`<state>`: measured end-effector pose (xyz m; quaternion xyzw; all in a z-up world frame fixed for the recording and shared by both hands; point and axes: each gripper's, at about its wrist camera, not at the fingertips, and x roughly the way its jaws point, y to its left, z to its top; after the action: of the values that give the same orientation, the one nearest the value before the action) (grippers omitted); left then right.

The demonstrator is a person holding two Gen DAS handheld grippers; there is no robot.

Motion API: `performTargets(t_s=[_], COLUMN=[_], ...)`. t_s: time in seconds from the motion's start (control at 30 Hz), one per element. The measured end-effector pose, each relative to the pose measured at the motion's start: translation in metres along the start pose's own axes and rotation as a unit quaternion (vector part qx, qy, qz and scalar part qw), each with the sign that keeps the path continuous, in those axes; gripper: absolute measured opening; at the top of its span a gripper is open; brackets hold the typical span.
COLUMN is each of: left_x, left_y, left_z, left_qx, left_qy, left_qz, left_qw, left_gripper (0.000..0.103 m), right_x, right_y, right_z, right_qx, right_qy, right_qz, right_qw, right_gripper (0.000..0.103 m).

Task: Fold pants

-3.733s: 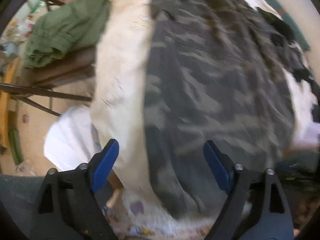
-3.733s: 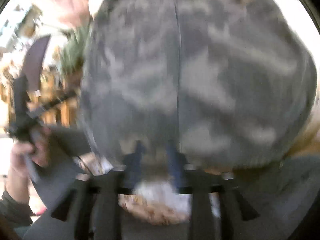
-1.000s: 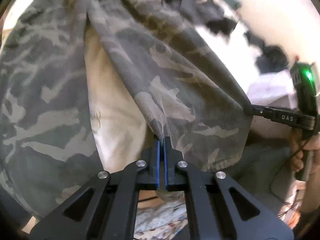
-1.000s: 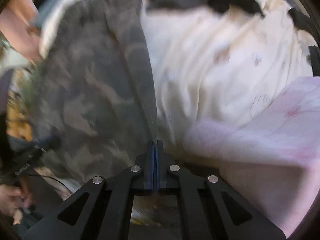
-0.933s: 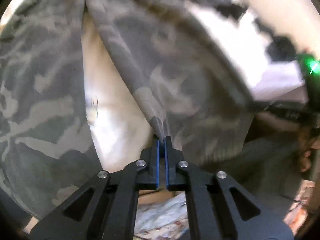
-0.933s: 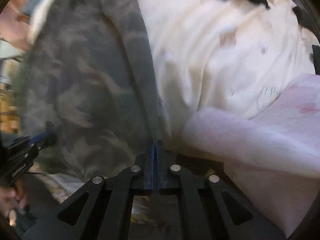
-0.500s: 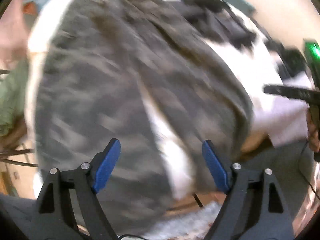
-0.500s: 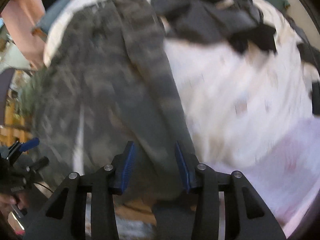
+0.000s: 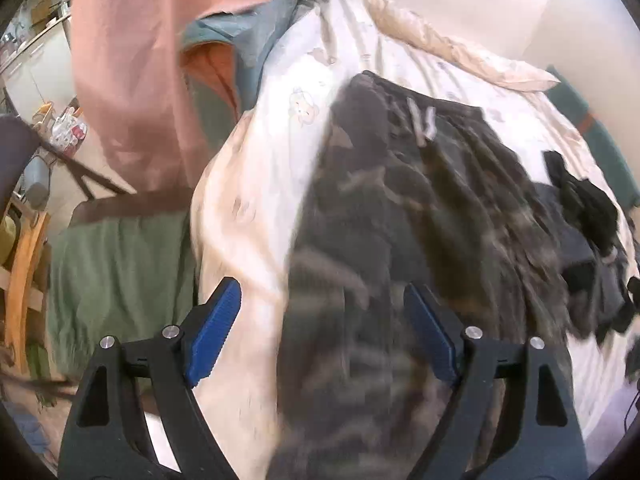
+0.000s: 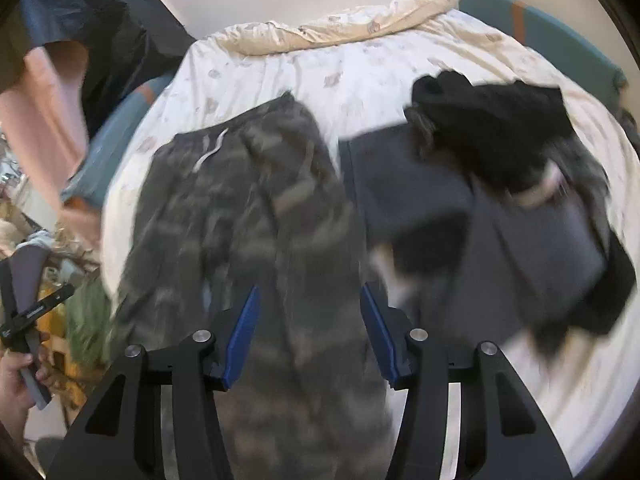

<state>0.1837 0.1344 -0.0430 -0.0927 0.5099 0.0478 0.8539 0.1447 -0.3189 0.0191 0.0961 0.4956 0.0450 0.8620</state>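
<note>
Camouflage pants [image 9: 384,240] [image 10: 240,208] lie spread lengthwise on the white bed sheet [image 9: 260,152] [image 10: 360,64], waistband with a pale drawstring at the far end, legs running toward me. My left gripper [image 9: 320,336] hangs open above the near part of the pants, nothing between its blue pads. My right gripper [image 10: 310,336] is above the legs too, its jaws opening, with no cloth pinched between them. Both pictures are blurred by motion. The left gripper [image 10: 28,316] in a hand shows at the right wrist view's left edge.
A heap of dark grey and black clothes [image 10: 500,184] [image 9: 580,216] lies on the bed to the right of the pants. A pillow [image 10: 340,24] lies at the head. Green cloth [image 9: 120,272] on a chair and pink cloth [image 9: 140,60] hang left of the bed.
Both grippers were shut on the pants' hem a second ago. They let go, opened and pulled back and up, so the whole garment now lies flat on the bed in view.
</note>
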Motion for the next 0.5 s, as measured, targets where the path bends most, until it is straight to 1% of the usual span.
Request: performTargets(t_s=[0.1, 0.17, 0.2, 0.23, 0.27, 0.3, 0.37, 0.4, 0.43, 0.47, 0.5], left_x=[0.040, 0.073, 0.090, 0.108, 0.119, 0.137, 0.154, 0.163, 0.170, 0.171, 0.170], left_y=[-0.010, -0.017, -0.020, -0.023, -0.026, -0.032, -0.040, -0.044, -0.047, -0.046, -0.040], left_z=[0.019, 0.032, 0.038, 0.045, 0.051, 0.057, 0.061, 0.062, 0.061, 0.062, 0.064], left_qx=[0.014, 0.026, 0.027, 0.028, 0.033, 0.050, 0.073, 0.087, 0.103, 0.109, 0.105], left_qy=[0.015, 0.026, 0.035, 0.043, 0.048, 0.050, 0.063, 0.071, 0.076, 0.075, 0.071], left_qz=[-0.006, 0.006, 0.007, 0.003, 0.003, 0.011, 0.027, 0.036, 0.059, 0.073, 0.081], left_qw=[0.9998, 0.9993, 0.9990, 0.9987, 0.9983, 0.9975, 0.9950, 0.9930, 0.9899, 0.9885, 0.9886], left_gripper=[0.081, 0.081, 0.080, 0.075, 0.065, 0.057, 0.021, 0.013, 0.004, 0.003, 0.002], right_x=[0.057, 0.089, 0.111, 0.124, 0.139, 0.157, 0.186, 0.200, 0.212, 0.220, 0.221], right_y=[-0.002, -0.004, -0.007, -0.009, -0.013, -0.016, -0.019, -0.018, -0.016, -0.011, -0.007], right_z=[0.043, 0.058, 0.068, 0.071, 0.075, 0.079, 0.081, 0.082, 0.081, 0.079, 0.079], right_qx=[-0.011, -0.017, -0.021, -0.021, -0.018, -0.015, -0.011, -0.014, -0.019, -0.034, -0.050], right_qy=[0.011, 0.021, 0.029, 0.033, 0.040, 0.051, 0.070, 0.081, 0.093, 0.103, 0.098], right_qz=[-0.022, -0.041, -0.051, -0.056, -0.059, -0.062, -0.055, -0.057, -0.053, -0.047, -0.063], right_qw=[1.000, 0.999, 0.998, 0.998, 0.997, 0.997, 0.996, 0.995, 0.994, 0.993, 0.992], right_gripper=[0.054, 0.054, 0.054, 0.054, 0.054, 0.054, 0.053, 0.052, 0.033, 0.007, 0.002])
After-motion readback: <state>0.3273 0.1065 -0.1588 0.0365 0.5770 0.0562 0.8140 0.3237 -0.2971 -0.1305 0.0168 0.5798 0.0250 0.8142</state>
